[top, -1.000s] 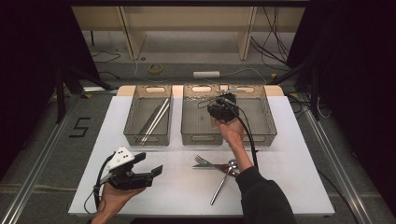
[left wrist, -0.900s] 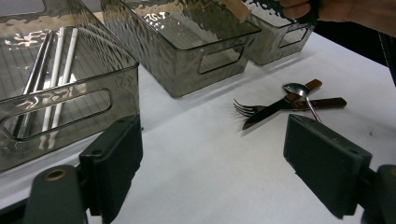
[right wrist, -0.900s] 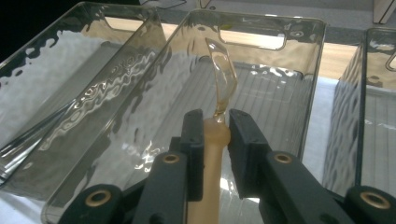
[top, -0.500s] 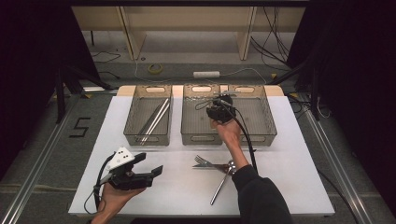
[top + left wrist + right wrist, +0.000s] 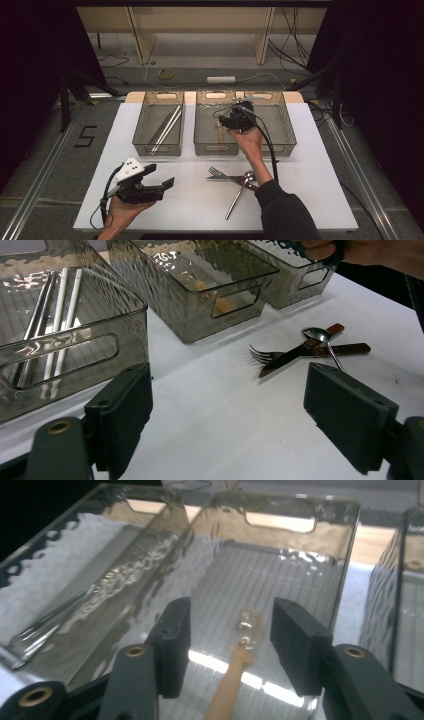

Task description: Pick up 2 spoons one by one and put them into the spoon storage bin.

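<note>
The table (image 5: pixel 300 200) is being looked down on from high up. The middle bin (image 5: pixel 280 575) is being seen close up by the right gripper view, and sideways from low down by the left one (image 5: pixel 200 295).

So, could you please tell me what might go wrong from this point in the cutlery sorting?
The right gripper has just been opening above the wooden-handled spoon in the middle bin; the spoon lies between the jaws untouched, so a careless withdrawal could catch it. The fork, knife and metal spoon lie crossed in a pile, so grabbing one may drag another.
</note>
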The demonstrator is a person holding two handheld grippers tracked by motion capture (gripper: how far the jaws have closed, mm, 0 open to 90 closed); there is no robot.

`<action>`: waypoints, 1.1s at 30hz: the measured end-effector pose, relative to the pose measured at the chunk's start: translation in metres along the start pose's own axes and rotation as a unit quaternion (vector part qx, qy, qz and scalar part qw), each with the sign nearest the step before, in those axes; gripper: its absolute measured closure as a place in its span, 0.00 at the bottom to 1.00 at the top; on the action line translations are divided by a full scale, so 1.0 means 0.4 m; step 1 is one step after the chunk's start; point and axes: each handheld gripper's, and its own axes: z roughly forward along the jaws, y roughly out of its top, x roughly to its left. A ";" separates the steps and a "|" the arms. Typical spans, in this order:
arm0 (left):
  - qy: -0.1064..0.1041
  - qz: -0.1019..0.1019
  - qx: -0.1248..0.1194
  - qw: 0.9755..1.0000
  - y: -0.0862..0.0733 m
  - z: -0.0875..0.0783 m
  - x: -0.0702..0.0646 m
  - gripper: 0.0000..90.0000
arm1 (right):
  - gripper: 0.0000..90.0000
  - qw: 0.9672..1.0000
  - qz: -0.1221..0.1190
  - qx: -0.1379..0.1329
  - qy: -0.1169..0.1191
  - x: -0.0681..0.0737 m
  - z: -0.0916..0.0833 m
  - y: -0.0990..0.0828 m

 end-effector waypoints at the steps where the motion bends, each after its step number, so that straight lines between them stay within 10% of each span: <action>1: 0.000 0.001 0.001 1.000 0.000 0.001 0.000 0.21 | 0.55 1.000 -0.002 -0.006 0.003 -0.002 -0.012 -0.001; 33: -0.031 -0.011 0.040 0.999 0.008 0.047 -0.035 0.21 | 0.38 0.996 -0.057 -0.055 0.032 -0.079 -0.318 -0.271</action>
